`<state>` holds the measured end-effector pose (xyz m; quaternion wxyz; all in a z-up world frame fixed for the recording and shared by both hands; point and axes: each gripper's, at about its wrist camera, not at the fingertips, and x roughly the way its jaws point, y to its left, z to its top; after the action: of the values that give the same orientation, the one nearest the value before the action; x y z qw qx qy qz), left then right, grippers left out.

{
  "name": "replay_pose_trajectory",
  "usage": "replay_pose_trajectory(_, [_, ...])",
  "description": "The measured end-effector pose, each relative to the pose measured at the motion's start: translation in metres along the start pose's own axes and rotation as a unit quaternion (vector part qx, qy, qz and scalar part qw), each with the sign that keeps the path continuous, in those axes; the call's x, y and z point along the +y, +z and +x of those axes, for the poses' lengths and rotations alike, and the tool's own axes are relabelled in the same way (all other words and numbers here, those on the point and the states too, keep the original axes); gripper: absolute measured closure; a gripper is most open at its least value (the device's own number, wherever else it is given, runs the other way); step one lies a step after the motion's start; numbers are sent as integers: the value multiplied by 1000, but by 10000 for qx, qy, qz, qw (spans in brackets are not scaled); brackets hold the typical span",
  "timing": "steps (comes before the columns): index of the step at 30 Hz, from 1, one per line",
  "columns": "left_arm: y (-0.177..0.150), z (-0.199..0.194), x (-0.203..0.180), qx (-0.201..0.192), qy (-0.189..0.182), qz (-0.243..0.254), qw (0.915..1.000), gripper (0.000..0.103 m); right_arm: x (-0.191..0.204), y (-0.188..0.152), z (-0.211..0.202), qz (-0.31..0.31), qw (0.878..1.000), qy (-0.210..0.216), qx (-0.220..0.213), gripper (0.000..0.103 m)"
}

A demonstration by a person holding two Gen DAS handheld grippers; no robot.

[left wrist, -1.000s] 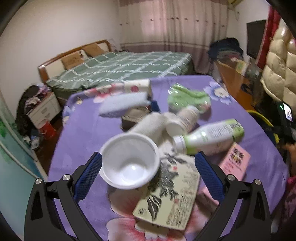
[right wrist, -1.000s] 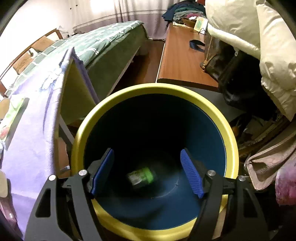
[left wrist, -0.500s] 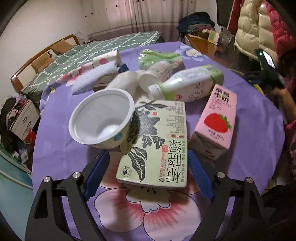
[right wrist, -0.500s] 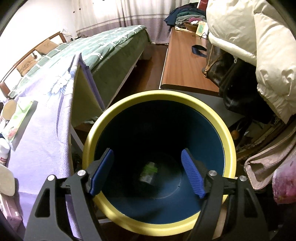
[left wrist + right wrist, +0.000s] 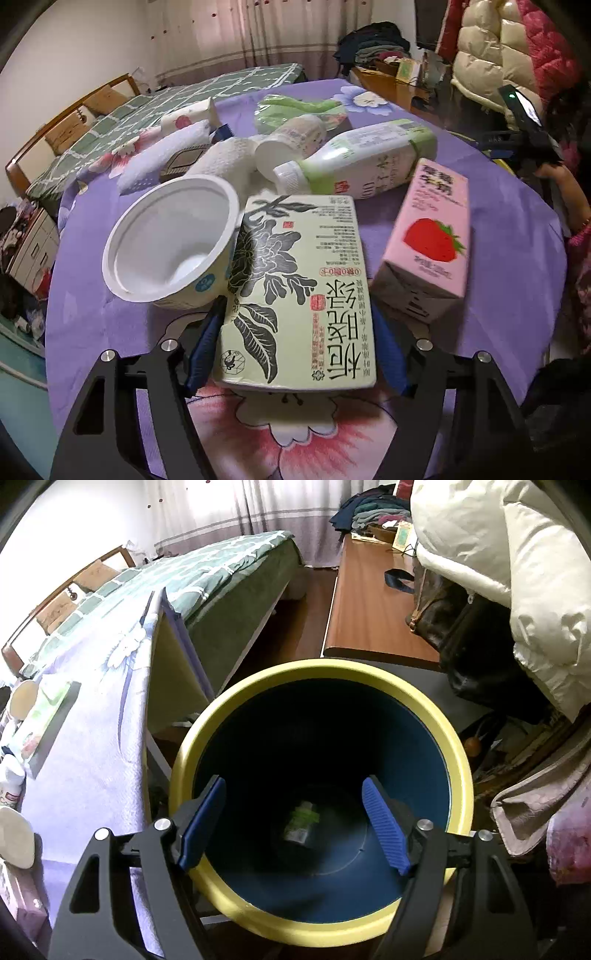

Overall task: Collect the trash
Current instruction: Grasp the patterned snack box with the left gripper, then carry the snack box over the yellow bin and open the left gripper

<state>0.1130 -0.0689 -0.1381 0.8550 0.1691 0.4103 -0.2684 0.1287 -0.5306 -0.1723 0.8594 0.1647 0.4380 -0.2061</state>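
Note:
A pale green tea carton (image 5: pixel 299 266) with black flower print lies flat on the purple flowered tablecloth (image 5: pixel 498 302). My left gripper (image 5: pixel 297 304) straddles its near end; the jaws are closing and the blue pads (image 5: pixel 205 350) meet the carton's two long sides. An empty white cup (image 5: pixel 170 240) leans on the carton's left edge. A pink strawberry milk carton (image 5: pixel 428 240) stands just right of it. My right gripper (image 5: pixel 293 782) hangs open and empty over a blue bin with a yellow rim (image 5: pixel 458 746). A green-labelled bottle (image 5: pixel 301 821) lies at the bin's bottom.
Behind the tea carton lie a white and green bottle (image 5: pixel 362 162), a small white jar (image 5: pixel 291 144), a green packet (image 5: pixel 295 109) and rolled white cloths (image 5: pixel 221 162). A hand (image 5: pixel 554 173) shows at the table's right edge. A wooden bench (image 5: pixel 369 602) and piled coats (image 5: pixel 498 554) flank the bin.
My left gripper dropped from above the white cup down to the tea carton, and its jaws narrowed from wide open to the carton's sides. The right gripper stays over the bin; the bottle inside has shifted.

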Motion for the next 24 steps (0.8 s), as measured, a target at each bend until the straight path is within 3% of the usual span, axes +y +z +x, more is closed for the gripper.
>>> replay_pose_trajectory(7, [2,-32,-13,-212,-36,236,9995,32,-3,0,-7,66,9999,74,-88,31])
replay_pose_trajectory(13, [15,-71,-13,-647,100,113,9978,32,-7,-1,-12,109,9997,176,-139,31])
replay_pose_trajectory(19, [48,-85,-17,-911,-59,-21,9958,32,-12,-1,-22,123,9993,255,-244,31])
replay_pose_trajectory(24, [87,-68,-33,-906,-267,-13,9955,32,-23,-4,-38,175,9985,289,-427,31])
